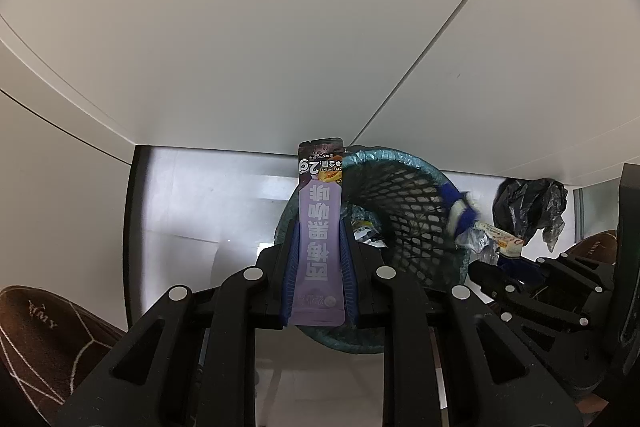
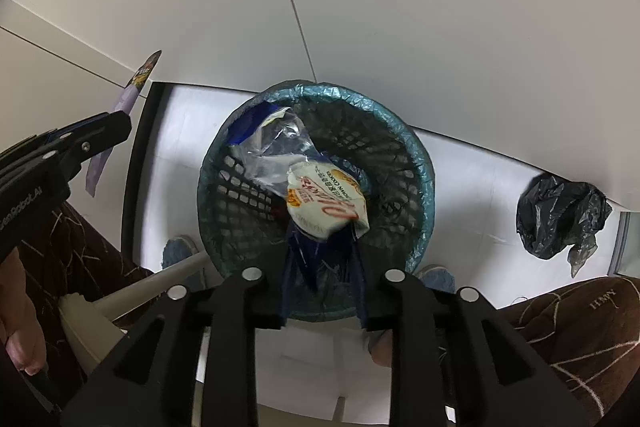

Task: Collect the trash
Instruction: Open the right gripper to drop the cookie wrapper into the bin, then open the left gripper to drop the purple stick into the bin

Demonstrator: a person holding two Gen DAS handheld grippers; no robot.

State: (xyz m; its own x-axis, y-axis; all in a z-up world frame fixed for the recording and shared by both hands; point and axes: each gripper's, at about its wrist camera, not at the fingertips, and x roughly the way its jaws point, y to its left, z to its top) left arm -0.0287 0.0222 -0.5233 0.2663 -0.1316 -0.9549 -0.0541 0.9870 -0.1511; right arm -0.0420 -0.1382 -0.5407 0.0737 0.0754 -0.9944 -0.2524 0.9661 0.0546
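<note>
The left gripper (image 1: 319, 259) has its jaws narrow, clamped on a tall purple sachet (image 1: 321, 223) that stands upright between the blue pads, its top edge poking well past the fingertips. Just beyond and to the right of those jaws sits the mesh waste basket (image 1: 404, 211), lined with a teal bag folded over the rim.

The right gripper (image 2: 323, 267) points straight down over the basket's mouth (image 2: 420, 163), jaws parted a little. A crumpled white cookie wrapper (image 2: 324, 203) with clear plastic lies right ahead of the fingertips, inside the rim; whether the pads touch it I cannot tell.

Past the basket's far edge a white cabinet front (image 2: 400, 7) closes things in. Off to the right of the jaws, well apart, a black plastic bag (image 2: 560, 223) lies on pale floor (image 2: 472, 187).
</note>
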